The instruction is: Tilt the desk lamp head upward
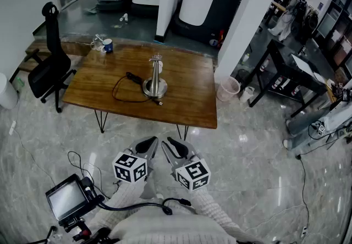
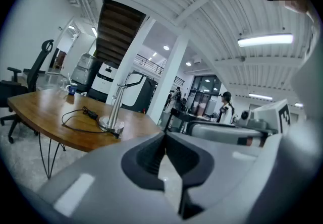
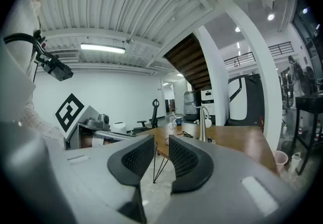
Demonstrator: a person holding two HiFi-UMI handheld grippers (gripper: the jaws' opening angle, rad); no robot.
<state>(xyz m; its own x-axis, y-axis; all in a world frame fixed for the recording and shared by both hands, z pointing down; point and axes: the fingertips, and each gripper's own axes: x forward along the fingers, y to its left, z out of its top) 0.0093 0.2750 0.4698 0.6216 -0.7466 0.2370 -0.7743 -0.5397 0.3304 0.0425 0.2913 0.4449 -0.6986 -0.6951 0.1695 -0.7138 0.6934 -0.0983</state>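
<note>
A silver desk lamp point(image 1: 155, 78) stands upright near the middle of a wooden table point(image 1: 190, 94), its small head point(image 1: 157, 60) atop a slim post over a round base point(image 1: 154, 89), its black cord point(image 1: 122, 92) looping across the wood to the left. A blue mug point(image 1: 108, 45) sits well apart at the table's far corner, with an office chair point(image 1: 52, 56) beyond the left end. The person stands back from the near edge, both tools held close to the body and well short of the lamp: the left gripper point(image 1: 147, 145) has its jaws pressed together on nothing, while the right gripper point(image 1: 175, 148) has its jaws partly spread, also empty. The likely risk lies in the lamp's narrow footing. An upward push on the head with nothing steadying the base could slide or topple the lamp, and a gripper that snags the loose cord on the way in could drag it sideways. The head is small, so jaws set too narrow may also glance off it.
</note>
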